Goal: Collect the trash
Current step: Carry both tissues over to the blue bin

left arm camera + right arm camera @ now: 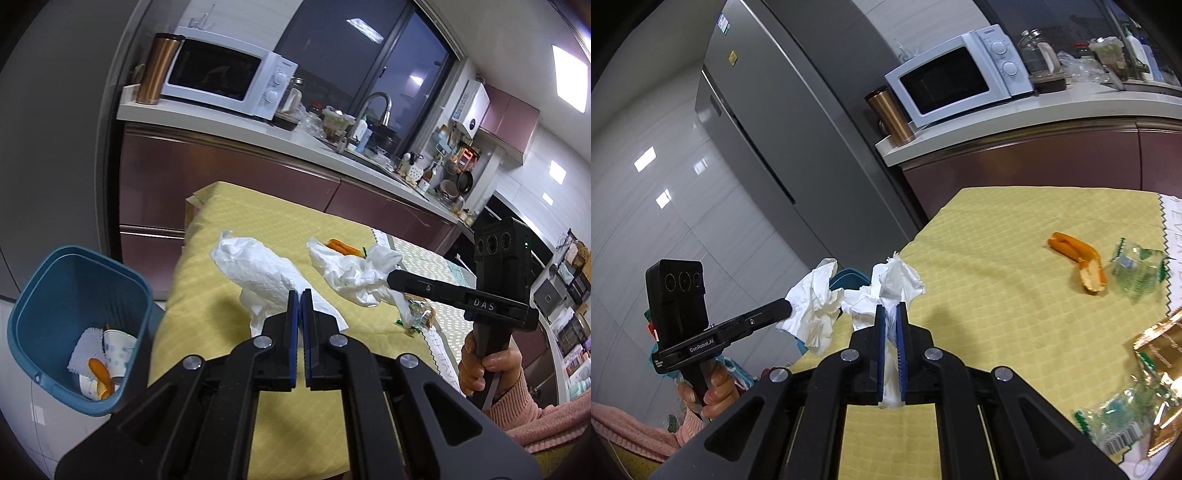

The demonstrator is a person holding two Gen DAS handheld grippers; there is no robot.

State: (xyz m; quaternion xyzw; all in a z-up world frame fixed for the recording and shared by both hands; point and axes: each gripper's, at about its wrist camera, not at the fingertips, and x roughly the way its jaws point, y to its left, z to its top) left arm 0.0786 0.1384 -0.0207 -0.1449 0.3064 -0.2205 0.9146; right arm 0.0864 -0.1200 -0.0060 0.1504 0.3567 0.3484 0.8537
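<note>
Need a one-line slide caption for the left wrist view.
Both tongs carry crumpled white tissues over the yellow table beside a blue bin.

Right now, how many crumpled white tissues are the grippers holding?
2. One tissue is clamped in the left gripper; the other tissue is clamped in the right gripper. Both hang above the yellow tablecloth. More could be hidden in the blue bin.

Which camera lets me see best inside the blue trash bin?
The left wrist view: the blue bin stands open beside the table, showing paper and orange peel inside. The right wrist view shows only a blue sliver of it behind the held tissues.
</note>
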